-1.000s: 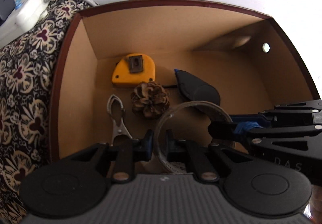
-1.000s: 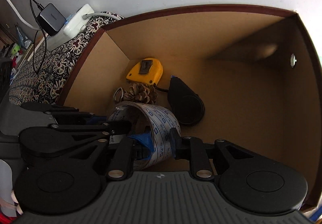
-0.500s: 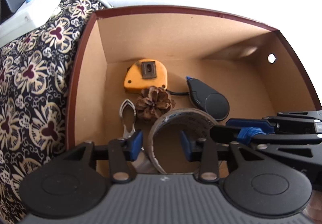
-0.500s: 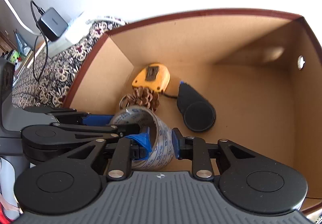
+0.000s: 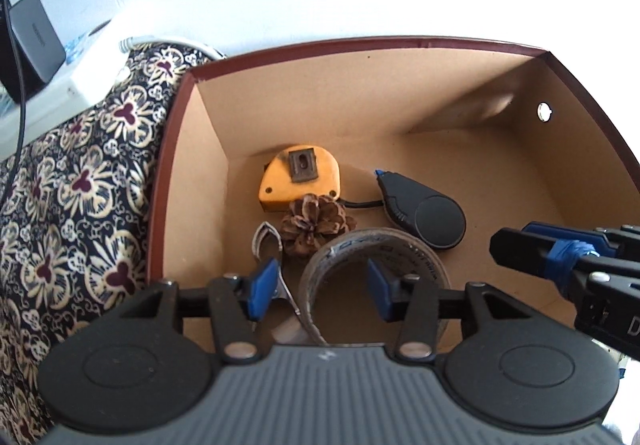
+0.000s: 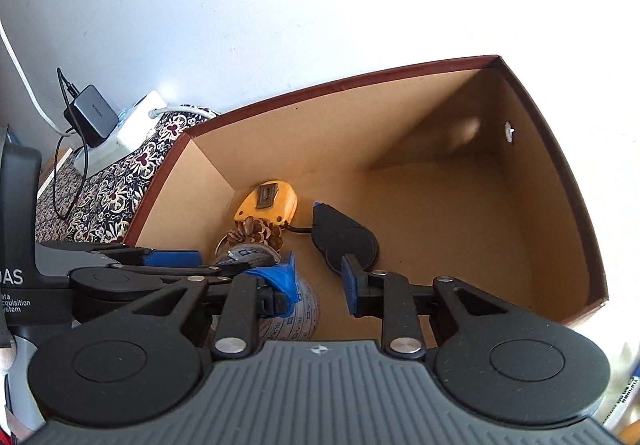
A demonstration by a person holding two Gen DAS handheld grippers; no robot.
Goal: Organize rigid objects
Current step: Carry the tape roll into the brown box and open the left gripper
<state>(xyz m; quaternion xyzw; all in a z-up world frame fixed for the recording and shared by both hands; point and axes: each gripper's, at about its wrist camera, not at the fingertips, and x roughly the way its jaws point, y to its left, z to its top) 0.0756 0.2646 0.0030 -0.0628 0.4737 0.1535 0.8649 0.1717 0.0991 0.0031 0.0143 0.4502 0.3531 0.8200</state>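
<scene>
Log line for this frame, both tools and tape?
left tool: jaws opening, astride tape roll wall, not pressing | right tool: slightly apart, off tape roll | tape roll: resting in box

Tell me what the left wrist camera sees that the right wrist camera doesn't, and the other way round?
Left wrist only: the open centre of the tape roll, seen from above.
Right wrist only: the roll's printed outer side and the box's near right corner.
Both: the brown box holding the yellow tape measure, the pine cone and a black teardrop-shaped gadget, plus the floral cloth and the black charger outside it.
</scene>
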